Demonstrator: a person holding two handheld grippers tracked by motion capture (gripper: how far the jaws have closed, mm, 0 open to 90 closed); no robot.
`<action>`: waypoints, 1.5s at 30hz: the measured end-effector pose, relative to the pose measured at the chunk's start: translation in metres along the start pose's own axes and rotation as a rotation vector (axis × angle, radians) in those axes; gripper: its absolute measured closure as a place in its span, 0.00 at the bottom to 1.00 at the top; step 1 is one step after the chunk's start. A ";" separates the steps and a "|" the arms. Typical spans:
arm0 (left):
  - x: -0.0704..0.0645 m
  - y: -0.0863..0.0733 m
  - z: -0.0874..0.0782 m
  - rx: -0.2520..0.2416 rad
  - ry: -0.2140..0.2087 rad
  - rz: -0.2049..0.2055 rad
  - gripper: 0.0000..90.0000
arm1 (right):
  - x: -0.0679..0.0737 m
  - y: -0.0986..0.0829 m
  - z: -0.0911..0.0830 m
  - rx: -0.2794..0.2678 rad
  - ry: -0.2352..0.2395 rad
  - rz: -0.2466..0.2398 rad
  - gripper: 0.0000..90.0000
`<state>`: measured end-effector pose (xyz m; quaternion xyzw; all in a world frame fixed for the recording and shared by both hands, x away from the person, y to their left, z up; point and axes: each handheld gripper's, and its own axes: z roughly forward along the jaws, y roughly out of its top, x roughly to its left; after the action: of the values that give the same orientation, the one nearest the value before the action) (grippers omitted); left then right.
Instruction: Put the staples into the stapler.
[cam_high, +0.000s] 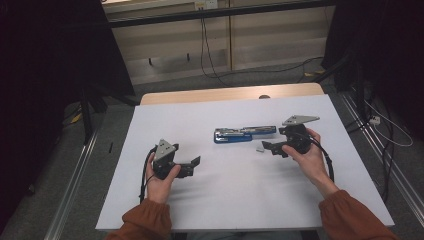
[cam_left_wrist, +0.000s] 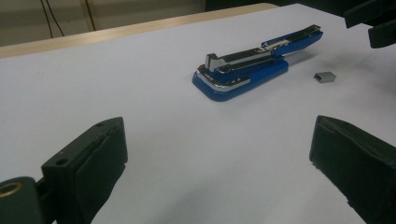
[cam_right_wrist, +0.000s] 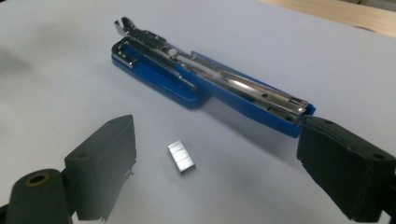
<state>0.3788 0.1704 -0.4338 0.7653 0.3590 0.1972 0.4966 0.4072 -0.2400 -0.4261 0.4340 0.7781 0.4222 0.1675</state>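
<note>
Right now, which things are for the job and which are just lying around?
For the job:
stapler, lying opened out flat
staples, a small block between the right gripper's open jaws
left gripper, open, farther back

Just there:
table
cables on the floor beyond

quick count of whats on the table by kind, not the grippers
stapler: 1, blue, opened out flat
block of staples: 1, silver, loose beside the stapler
total: 2
</note>
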 end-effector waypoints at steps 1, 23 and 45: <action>-0.001 -0.001 -0.003 -0.003 0.006 0.010 0.05 | 0.000 0.001 0.000 0.016 0.017 -0.005 0.13; -0.014 -0.020 -0.052 -0.029 0.051 0.037 0.05 | -0.006 0.014 0.018 0.193 0.158 -0.051 0.18; -0.015 -0.021 -0.037 0.014 0.002 0.025 0.05 | 0.002 0.020 0.040 0.316 0.178 -0.203 0.52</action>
<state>0.3366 0.1872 -0.4357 0.7731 0.3512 0.2014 0.4882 0.4424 -0.2124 -0.4332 0.3352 0.8860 0.3127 0.0696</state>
